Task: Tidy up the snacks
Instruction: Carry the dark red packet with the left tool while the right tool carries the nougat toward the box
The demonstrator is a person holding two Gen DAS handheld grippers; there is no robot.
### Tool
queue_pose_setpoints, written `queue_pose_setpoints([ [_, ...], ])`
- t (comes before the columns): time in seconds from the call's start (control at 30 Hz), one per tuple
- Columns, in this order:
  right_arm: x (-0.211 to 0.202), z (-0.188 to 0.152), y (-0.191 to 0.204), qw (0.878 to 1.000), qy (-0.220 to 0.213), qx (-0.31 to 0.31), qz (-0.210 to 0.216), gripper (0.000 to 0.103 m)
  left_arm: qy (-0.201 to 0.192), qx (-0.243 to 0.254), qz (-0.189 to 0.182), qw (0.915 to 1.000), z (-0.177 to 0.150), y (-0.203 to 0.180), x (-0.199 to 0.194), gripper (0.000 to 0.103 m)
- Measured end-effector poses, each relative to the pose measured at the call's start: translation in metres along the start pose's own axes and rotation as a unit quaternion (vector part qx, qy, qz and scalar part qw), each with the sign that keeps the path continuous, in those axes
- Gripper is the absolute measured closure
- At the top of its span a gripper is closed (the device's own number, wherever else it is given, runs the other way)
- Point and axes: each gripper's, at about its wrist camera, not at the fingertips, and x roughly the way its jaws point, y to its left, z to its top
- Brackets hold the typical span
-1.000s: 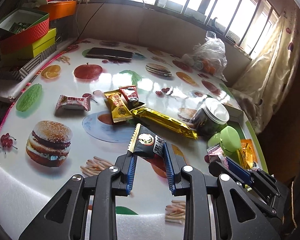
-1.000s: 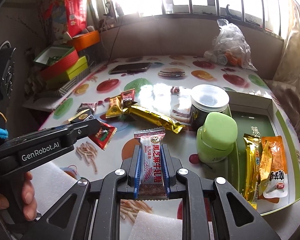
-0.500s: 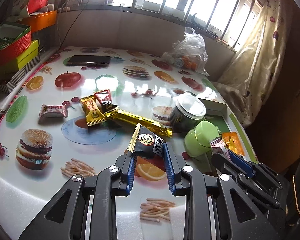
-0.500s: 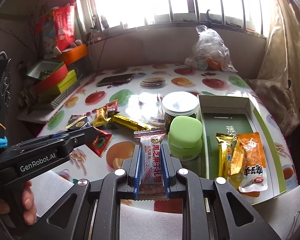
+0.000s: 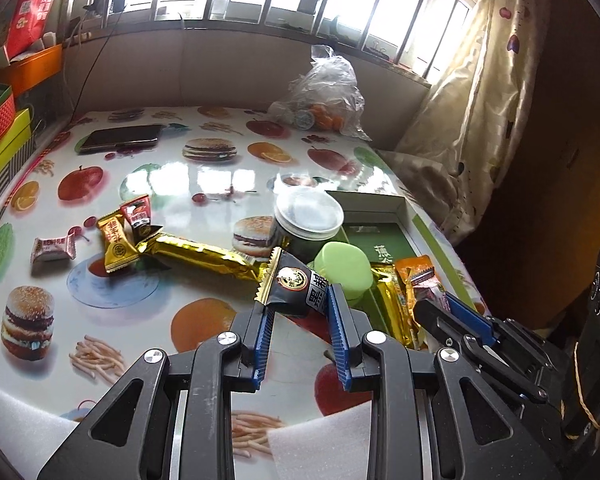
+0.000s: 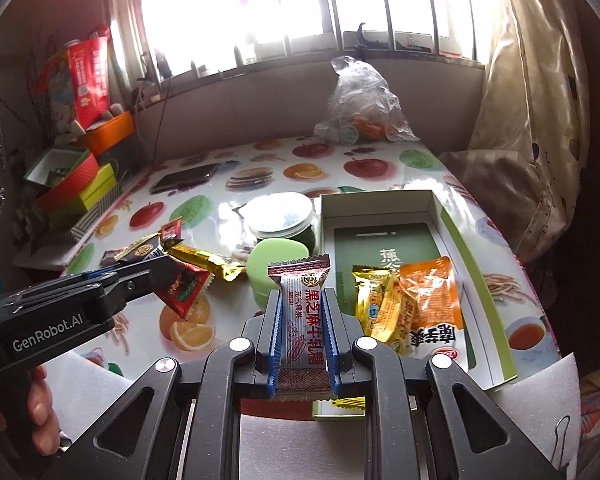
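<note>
Left wrist view: the left gripper (image 5: 300, 312) has its blue fingers (image 5: 262, 344) closed on a black candy packet (image 5: 294, 286) with a gold serrated edge, held clear of the bench (image 5: 140, 320). The landmark is the green lidded jar (image 5: 342, 270). The black candy packet sits just in front of this jar. To the right of the jar, the right gripper (image 5: 432, 300) grips a second packet above the open box (image 5: 384, 216). Left of the jar, a long gold bar (image 5: 204, 254) lies flat on the bench, with 3 small wrapped candies (image 5: 118, 236) beyond its far end. Directly behind the jar stands a dark jar with a clear lid (image 5: 308, 216). Well behind the jar, a phone (image 5: 120, 138) and a clear plastic bag (image 5: 326, 96) rest at the far side of the bench.

Right wrist view: the right gripper (image 6: 302, 336) has its fingers (image 6: 274, 340) closed on an upright white and brown sesame candy packet (image 6: 302, 320). The green lidded jar (image 6: 272, 264) is just behind the packet. Right of the jar, the open box (image 6: 452, 232) holds a gold packet (image 6: 374, 292) and an orange packet (image 6: 432, 300). Left of the jar, the left gripper (image 6: 160, 264) is in view, and a red packet (image 6: 182, 290) shows just below its tip. A person's hand (image 6: 40, 412) holds that gripper's handle.
</note>
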Motion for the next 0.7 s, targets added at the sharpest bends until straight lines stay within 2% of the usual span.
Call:
queue_pose_setpoints([
  [0.43,0.0,0.002,-0.043,0.999,-0.001,0.028,-0.034,0.085,0.017,0.036,-0.035,0.9986,0.01,-0.041,0.021,0.075],
  [0.7,0.012,0.0,-0.067,0.998,0.012,0.042,-0.055,0.085,0.028,0.05,-0.044,0.9974,0.012,-0.059,0.036,0.075],
])
